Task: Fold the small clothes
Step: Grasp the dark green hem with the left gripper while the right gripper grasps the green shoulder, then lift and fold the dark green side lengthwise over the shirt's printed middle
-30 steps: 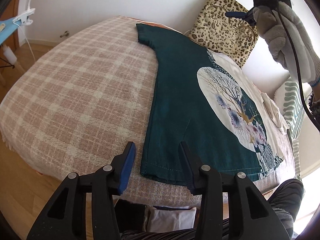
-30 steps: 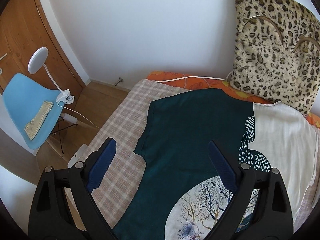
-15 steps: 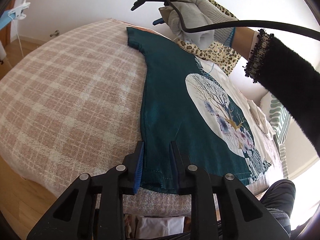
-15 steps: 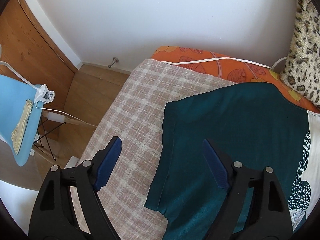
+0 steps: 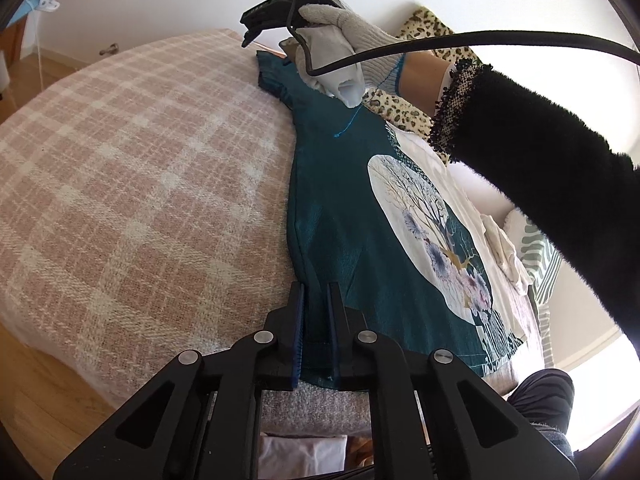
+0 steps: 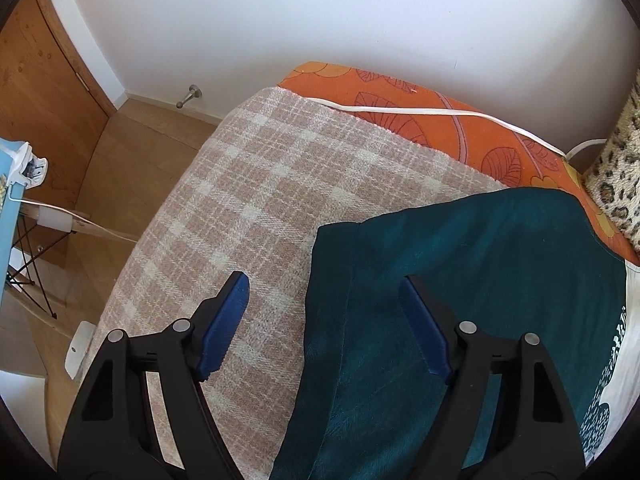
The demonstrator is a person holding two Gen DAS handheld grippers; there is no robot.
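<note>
Right tool (image 6: 324, 320) lowered, closing astride shirt (image 6: 460, 280) sleeve edge | left tool (image 5: 316, 312) closing, seemingly clamping hem

The left wrist camera sits low at the bed's near edge, looking up the length of the teal T-shirt (image 5: 340, 216) toward the far wall, its own fingers at 6 o'clock close on the hem. The right wrist camera hangs close above the shirt's sleeve end (image 6: 440, 264), tilted steeply down, facing the wall and the wooden door (image 6: 36, 92) at 9 o'clock. Both views share the shirt, the plaid blanket (image 5: 140, 184) (image 6: 248, 200) and the leopard-print cushion (image 5: 404, 108) (image 6: 620, 176).
</note>
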